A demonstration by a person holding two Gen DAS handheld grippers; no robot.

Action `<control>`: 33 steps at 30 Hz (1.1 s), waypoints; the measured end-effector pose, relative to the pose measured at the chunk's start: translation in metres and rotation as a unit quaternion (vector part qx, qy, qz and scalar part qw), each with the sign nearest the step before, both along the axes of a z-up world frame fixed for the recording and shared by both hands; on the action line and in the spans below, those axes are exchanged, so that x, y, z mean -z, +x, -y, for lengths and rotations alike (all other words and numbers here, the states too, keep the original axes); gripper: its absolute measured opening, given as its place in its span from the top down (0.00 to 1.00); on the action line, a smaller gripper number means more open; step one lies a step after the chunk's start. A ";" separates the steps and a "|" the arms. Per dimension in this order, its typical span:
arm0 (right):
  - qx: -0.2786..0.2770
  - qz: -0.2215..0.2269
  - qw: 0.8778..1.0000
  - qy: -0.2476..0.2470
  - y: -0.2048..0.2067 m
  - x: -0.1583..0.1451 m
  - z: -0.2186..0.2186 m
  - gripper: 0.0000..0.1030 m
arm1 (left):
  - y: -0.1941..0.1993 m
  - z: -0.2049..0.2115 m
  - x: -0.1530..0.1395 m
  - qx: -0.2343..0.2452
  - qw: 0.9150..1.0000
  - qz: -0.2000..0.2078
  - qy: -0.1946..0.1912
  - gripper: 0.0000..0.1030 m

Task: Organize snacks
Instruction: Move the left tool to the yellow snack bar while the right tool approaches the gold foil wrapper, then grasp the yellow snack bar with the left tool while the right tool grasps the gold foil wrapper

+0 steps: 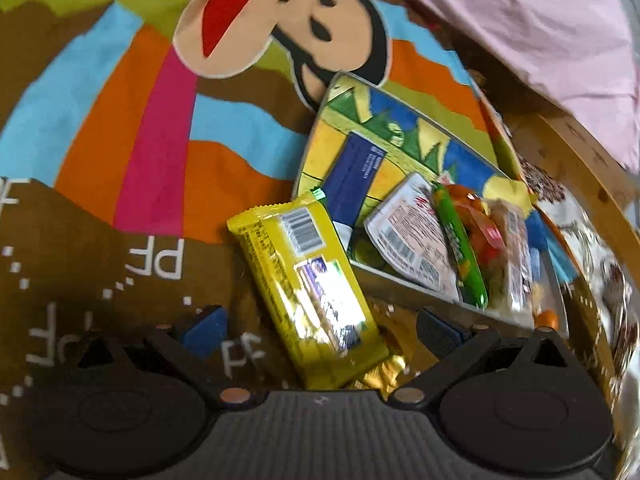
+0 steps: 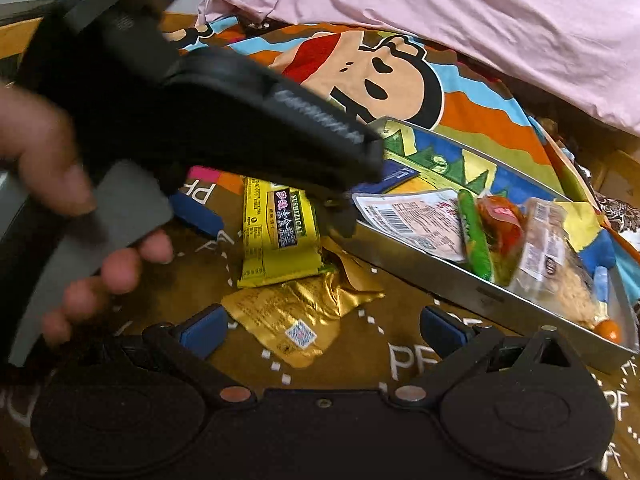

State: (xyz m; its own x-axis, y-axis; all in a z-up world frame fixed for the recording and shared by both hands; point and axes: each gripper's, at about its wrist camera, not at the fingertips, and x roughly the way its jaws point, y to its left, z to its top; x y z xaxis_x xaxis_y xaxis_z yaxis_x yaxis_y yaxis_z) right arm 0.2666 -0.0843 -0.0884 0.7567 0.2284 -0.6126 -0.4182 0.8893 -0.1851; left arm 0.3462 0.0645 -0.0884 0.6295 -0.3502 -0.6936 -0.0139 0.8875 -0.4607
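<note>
Fingers (image 2: 204,330) of the right gripper (image 2: 320,330) spread wide with nothing between them, hovering over a gold packet (image 2: 296,320) on the cartoon blanket (image 2: 480,92); left gripper (image 1: 320,326) likewise gaping, blue pads either side of a yellow snack bar (image 1: 308,288) without gripping it. Just beyond, bar overlapping packet, its far end against the near wall of a metal tray (image 2: 472,288). Farther on, inside the tray, a white packet (image 2: 416,220), green stick (image 2: 474,236) and clear bags heaped toward its right end; pink sheet (image 2: 460,20) along the blanket's far edge.
</note>
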 end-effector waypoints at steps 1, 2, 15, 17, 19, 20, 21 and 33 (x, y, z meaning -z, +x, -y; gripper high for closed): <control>0.002 -0.002 1.000 0.002 0.004 0.001 -0.001 0.01 | 0.006 0.001 0.001 -0.002 1.000 -0.011 0.001 0.01; 0.005 -0.007 1.000 0.008 0.008 0.003 -0.001 0.01 | 0.011 0.003 0.001 0.000 1.000 -0.018 0.006 0.01; -0.009 -0.064 0.996 0.063 0.010 0.000 0.013 0.56 | 0.012 -0.012 0.002 0.018 0.999 -0.039 0.024 0.33; -0.005 -0.068 0.996 0.065 0.009 -0.003 0.019 0.62 | 0.005 -0.016 0.000 0.013 0.999 -0.037 0.016 0.33; 0.001 -0.079 0.994 0.073 0.008 -0.004 0.025 0.63 | -0.003 -0.021 -0.003 0.006 0.999 -0.036 0.003 0.34; 0.003 -0.080 0.994 0.074 0.007 -0.004 0.026 0.63 | -0.007 -0.024 -0.005 0.002 0.999 -0.036 -0.006 0.34; 0.004 -0.080 0.994 0.073 0.005 -0.005 0.027 0.63 | -0.010 -0.025 -0.006 -0.003 0.999 -0.036 -0.013 0.35; 0.016 -0.096 0.988 0.118 0.008 -0.007 0.044 0.57 | -0.048 -0.032 -0.009 -0.010 0.999 -0.016 -0.033 0.37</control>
